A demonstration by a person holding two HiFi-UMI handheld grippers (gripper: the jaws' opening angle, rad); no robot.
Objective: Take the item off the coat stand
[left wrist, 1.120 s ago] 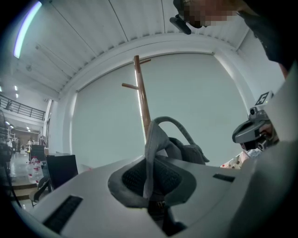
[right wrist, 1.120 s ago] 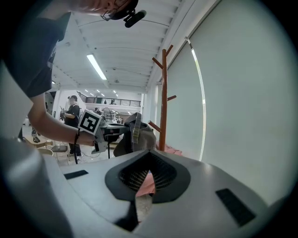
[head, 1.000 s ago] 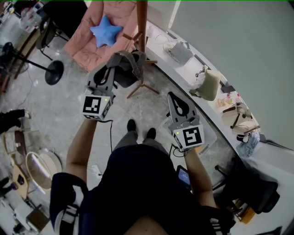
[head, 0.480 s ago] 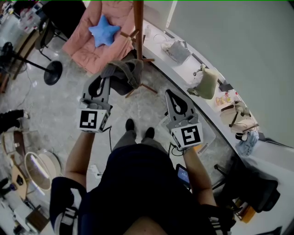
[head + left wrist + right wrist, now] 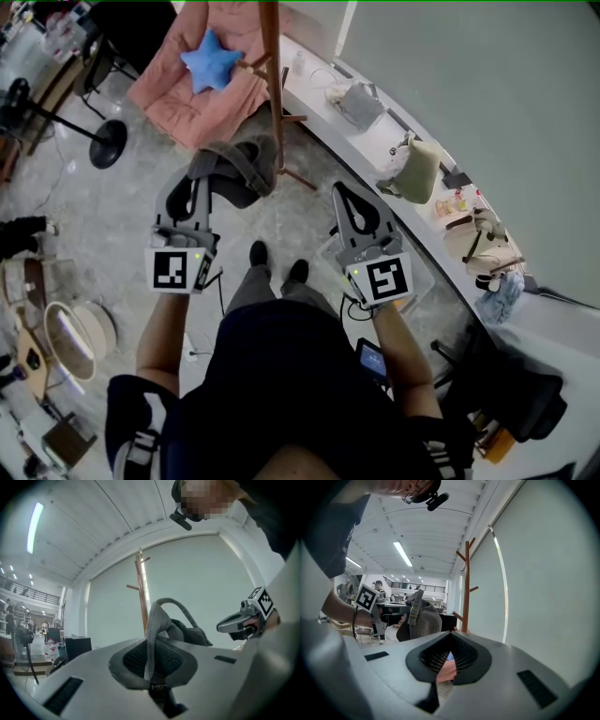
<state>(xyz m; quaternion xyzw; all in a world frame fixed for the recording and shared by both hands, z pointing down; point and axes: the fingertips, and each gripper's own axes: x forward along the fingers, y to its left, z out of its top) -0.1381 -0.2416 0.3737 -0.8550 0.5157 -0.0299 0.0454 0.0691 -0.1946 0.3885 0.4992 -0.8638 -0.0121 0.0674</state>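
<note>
Bag (image 5: 246,173) strap within left gripper (image 5: 197,186)

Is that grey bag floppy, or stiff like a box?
Probably floppy: the grey bag sags under the left claw, which pinches only its strap. Likely light too, since one thin strap carries it. It may swing, hanging clear of the coat stand.

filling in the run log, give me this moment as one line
left gripper: shut on grey fabric bag by its strap | bag: off brown wooden coat stand | right gripper: shut, empty
</note>
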